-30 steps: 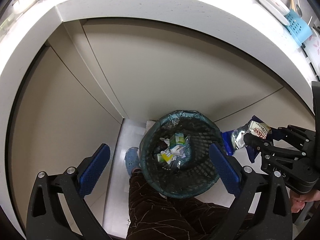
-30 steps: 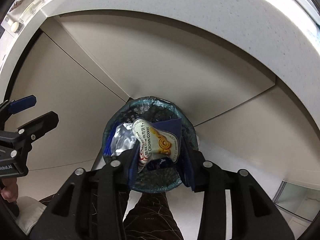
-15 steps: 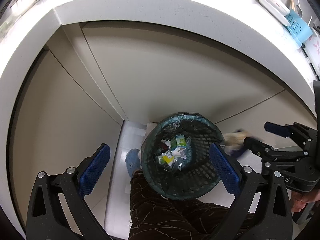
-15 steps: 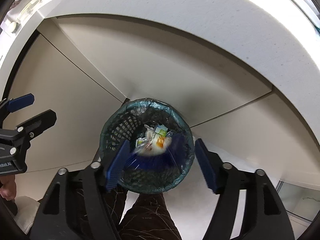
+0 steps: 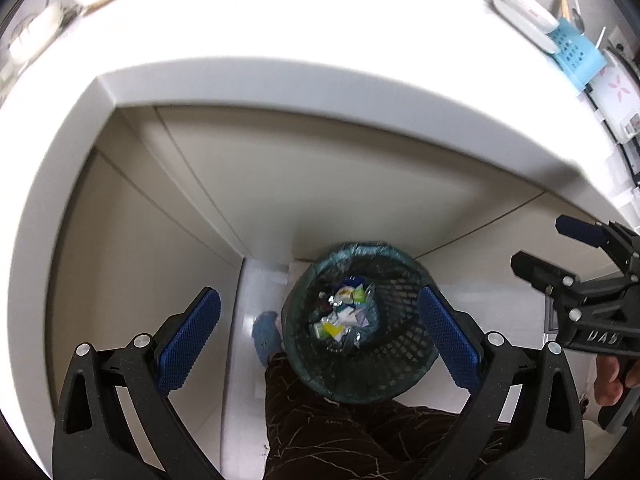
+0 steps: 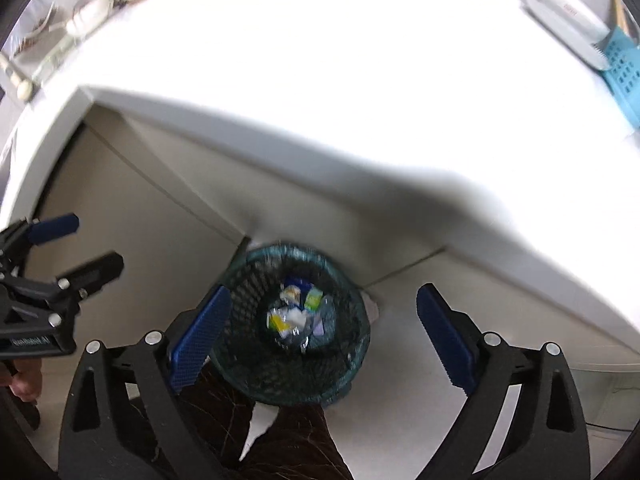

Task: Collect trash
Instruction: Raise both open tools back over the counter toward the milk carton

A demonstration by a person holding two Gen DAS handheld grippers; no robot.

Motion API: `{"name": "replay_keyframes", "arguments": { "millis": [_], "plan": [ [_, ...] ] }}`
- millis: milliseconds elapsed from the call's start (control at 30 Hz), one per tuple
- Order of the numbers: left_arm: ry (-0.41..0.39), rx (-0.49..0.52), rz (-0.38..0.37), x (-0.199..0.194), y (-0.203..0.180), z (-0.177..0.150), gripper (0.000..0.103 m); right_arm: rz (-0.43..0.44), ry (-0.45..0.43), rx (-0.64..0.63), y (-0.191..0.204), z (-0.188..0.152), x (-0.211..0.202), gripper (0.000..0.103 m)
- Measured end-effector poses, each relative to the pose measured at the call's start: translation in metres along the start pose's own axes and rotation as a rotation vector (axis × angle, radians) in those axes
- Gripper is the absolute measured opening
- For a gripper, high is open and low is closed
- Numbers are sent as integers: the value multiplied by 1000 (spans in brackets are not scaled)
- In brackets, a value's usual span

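Item: waste bin (image 5: 360,320), black mesh, round, lined with a dark green bag, standing on a pale floor at the foot of beige cabinet doors (image 5: 320,168); in the left wrist view it sits at about 6 o'clock from the frame centre. Contents: loose trash (image 5: 344,312), a heap of crumpled wrappers and small cartons in white, yellow, green and blue, lying at the bottom of the bin; a wrapper with blue and orange print lies at 12 o'clock in the heap, seen in the right wrist view (image 6: 294,290). Left gripper (image 5: 320,344): blue-padded fingers spread wide, nothing between them, poised over the bin. Right gripper (image 6: 320,336): jaws have just been opening and now stand wide apart, empty, the bin mouth below them; in the left wrist view it shows at 3 o'clock, gripped by a hand (image 5: 612,380). Person: dark brown patterned trouser leg (image 5: 340,432) at 6 o'clock against the bin, a blue slipper (image 5: 265,334) just beside the bin at its 9 o'clock. White countertop (image 5: 320,40) arches across 12 o'clock; on it, at 2 o'clock, a light blue perforated basket (image 5: 576,54) beside white oblong dishes (image 5: 524,16).
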State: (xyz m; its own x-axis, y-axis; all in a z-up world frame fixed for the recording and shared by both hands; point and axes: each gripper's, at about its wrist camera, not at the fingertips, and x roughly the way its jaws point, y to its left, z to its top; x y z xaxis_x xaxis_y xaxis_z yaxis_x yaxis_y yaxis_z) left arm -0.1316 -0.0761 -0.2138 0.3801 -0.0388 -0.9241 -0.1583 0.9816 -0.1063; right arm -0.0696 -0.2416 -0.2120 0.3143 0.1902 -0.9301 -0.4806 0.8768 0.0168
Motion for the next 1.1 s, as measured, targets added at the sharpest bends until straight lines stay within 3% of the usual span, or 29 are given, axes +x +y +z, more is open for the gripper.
{"name": "replay_keyframes", "arguments": {
  "millis": [133,233,633,1100],
  "plan": [
    [-27,-4,-20,-14,0,17,97,0,-59,15,-3,19,-25,90],
    [-48,-5,-30,-24,-1,31,97,48,-49,73,-8,31,-37,91],
    [-108,-12,-44,-73,2,95,96,-42,-151,102,-5,80,-99,91],
    [-154,20,-24,-95,12,179,96,-97,-239,166,-18,146,-125,91]
  ]
}}
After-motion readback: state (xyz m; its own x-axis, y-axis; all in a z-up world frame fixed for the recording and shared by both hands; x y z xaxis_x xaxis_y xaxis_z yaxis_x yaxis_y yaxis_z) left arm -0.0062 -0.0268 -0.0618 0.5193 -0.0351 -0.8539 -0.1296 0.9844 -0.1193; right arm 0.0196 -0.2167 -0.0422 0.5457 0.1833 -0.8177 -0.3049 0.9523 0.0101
